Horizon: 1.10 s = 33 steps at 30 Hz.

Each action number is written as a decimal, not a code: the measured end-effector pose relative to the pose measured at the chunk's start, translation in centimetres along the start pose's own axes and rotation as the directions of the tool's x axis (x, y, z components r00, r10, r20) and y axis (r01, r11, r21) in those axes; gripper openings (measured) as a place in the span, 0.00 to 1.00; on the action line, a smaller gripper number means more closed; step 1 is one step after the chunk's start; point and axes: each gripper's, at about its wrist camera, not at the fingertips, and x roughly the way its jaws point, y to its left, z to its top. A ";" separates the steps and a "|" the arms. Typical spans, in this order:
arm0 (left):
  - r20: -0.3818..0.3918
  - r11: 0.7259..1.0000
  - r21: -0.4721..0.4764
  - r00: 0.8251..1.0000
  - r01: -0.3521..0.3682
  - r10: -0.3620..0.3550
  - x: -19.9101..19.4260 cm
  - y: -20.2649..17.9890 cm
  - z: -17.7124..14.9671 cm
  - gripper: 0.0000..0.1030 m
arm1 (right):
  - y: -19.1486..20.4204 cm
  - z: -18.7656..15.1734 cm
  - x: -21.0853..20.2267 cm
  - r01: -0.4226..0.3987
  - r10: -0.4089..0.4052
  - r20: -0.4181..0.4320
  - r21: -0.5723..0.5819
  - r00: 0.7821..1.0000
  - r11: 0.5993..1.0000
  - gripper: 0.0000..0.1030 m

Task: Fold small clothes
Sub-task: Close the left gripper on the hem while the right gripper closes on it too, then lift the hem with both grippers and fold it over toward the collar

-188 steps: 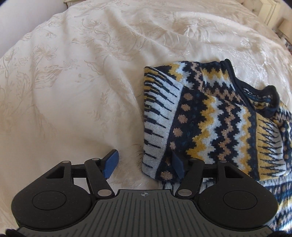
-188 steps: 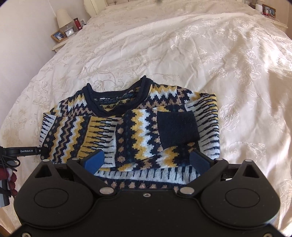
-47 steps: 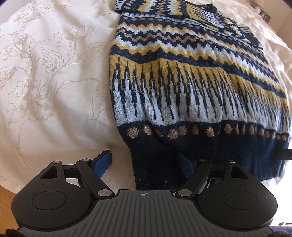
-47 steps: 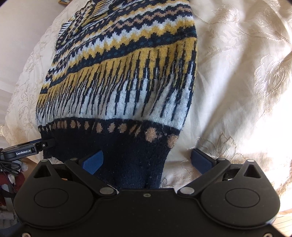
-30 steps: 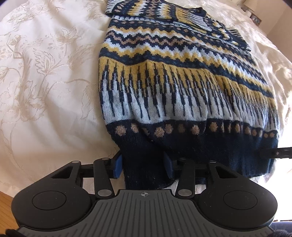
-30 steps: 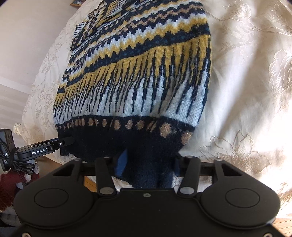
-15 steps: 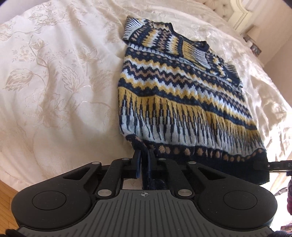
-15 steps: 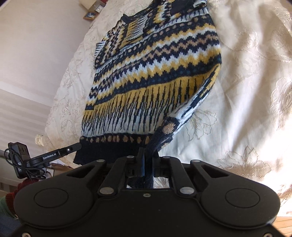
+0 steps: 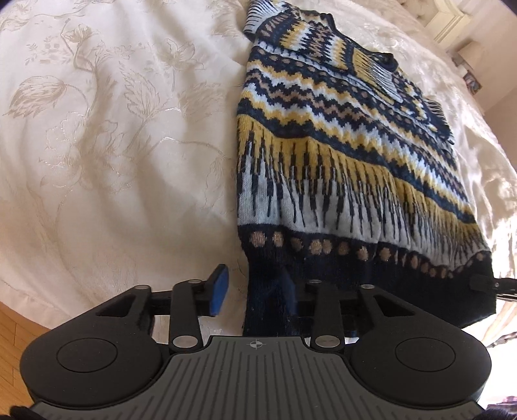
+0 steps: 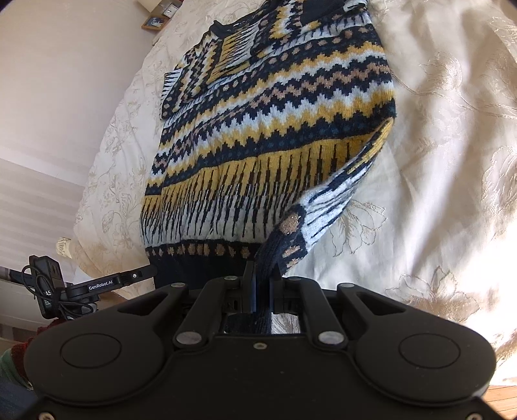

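A cream bedspread with a pale floral weave covers the bed, and a strip of wooden floor shows at its near edge. On it lies the patterned knit sweater, neckline far ahead of us and dark ribbed hem right at our fingers.

Our left hand-held gripper stands open, its jaws set apart to either side of the hem's left corner. One blue pad is clear of the wool; the other is pressed up beside the dark rib. Our right hand-held gripper is clamped shut on the hem's right corner, which rises off the bedspread in a narrow pinched ridge.

We judge the knit soft, thick and fairly heavy for its size, with stretch, so it will sag between holds. The ribbed hem corners look like the firmest places to take hold, both layers together.

The right wrist view alone shows the lifted side seam, a nightstand beyond the neckline, and the left gripper's side arm. The left wrist view alone shows the open jaws and white furniture far ahead.
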 end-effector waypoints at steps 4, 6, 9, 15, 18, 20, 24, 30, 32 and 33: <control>-0.019 1.000 0.020 1.000 0.017 -0.016 0.7 -0.5 -0.6 0.45 | -0.2 -0.2 0.1 0.012 -0.012 -0.015 -0.006 1.000 1.000 0.15; -0.020 1.000 0.026 1.000 0.018 -0.018 1.1 -0.8 -0.8 0.45 | -0.4 -0.3 0.2 0.017 -0.017 -0.022 -0.007 1.000 1.000 0.15; -0.009 0.999 0.034 1.000 0.017 -0.017 1.7 -1.3 -0.7 0.45 | -0.5 -0.4 0.3 0.020 -0.020 -0.030 -0.008 0.999 1.000 0.16; -0.049 0.994 0.009 0.993 0.110 -0.109 2.9 -1.7 -0.3 0.40 | -0.7 -0.6 0.3 0.019 -0.019 -0.037 -0.005 0.999 1.000 0.16; -0.034 0.988 -0.017 0.988 0.153 -0.153 2.2 -1.4 -0.1 0.09 | -0.7 -0.6 0.0 0.008 -0.008 -0.026 -0.004 1.000 1.000 0.16; -0.016 0.978 -0.053 0.979 0.203 -0.204 1.3 -1.0 0.1 0.09 | -0.7 -0.6 -0.5 -0.010 0.010 -0.008 0.014 1.000 1.000 0.15; 0.048 0.967 -0.069 0.969 0.246 -0.243 -1.5 -1.2 1.0 0.09 | -0.3 0.3 -2.1 -0.044 0.042 0.048 0.032 0.998 0.999 0.15; 0.178 0.943 -0.115 0.940 0.313 -0.290 -5.4 -1.5 4.3 0.09 | 0.4 3.0 -4.6 -0.094 0.083 0.158 0.064 0.984 0.994 0.15; 0.220 0.936 -0.119 0.928 0.330 -0.299 -6.2 -1.8 5.9 0.09 | 0.6 4.2 -5.4 -0.111 0.093 0.202 0.077 0.975 0.991 0.15; 0.242 0.932 -0.119 0.921 0.341 -0.306 -6.5 -2.1 6.8 0.09 | 0.7 4.9 -5.8 -0.119 0.097 0.229 0.083 0.968 0.989 0.15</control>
